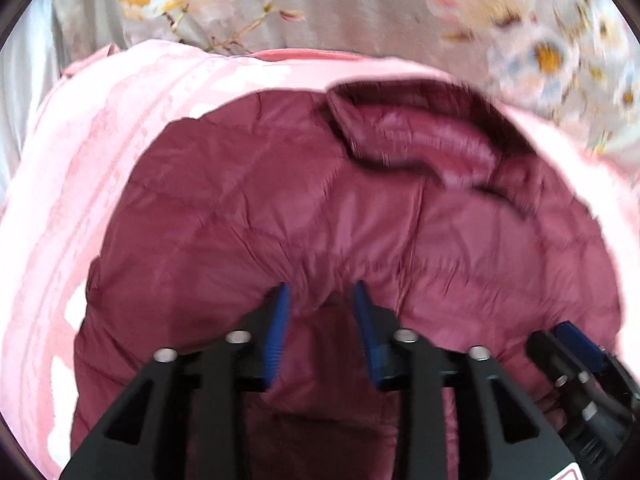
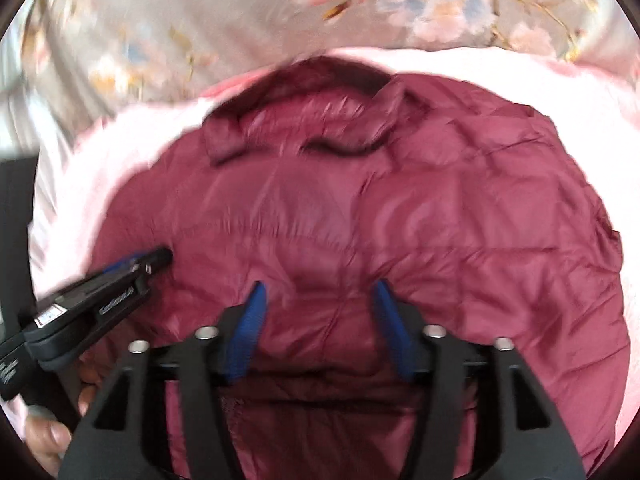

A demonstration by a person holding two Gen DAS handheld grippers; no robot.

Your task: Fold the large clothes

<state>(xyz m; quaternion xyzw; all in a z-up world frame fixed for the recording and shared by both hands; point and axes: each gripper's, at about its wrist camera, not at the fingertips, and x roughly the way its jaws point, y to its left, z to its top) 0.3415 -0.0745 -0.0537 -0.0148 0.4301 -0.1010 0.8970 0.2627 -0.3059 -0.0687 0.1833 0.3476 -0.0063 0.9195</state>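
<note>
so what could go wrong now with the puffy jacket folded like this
1. The maroon quilted jacket is puffy and both the left gripper and right gripper stand open, so the fold may spring back.
2. It lies on a soft pink blanket, which could bunch if dragged.

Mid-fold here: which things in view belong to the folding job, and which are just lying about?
Part of the job:
- maroon quilted jacket
- left gripper, open over the jacket
- right gripper, open over the jacket

Just there:
- pink blanket under the jacket
- floral bedsheet beyond
</note>
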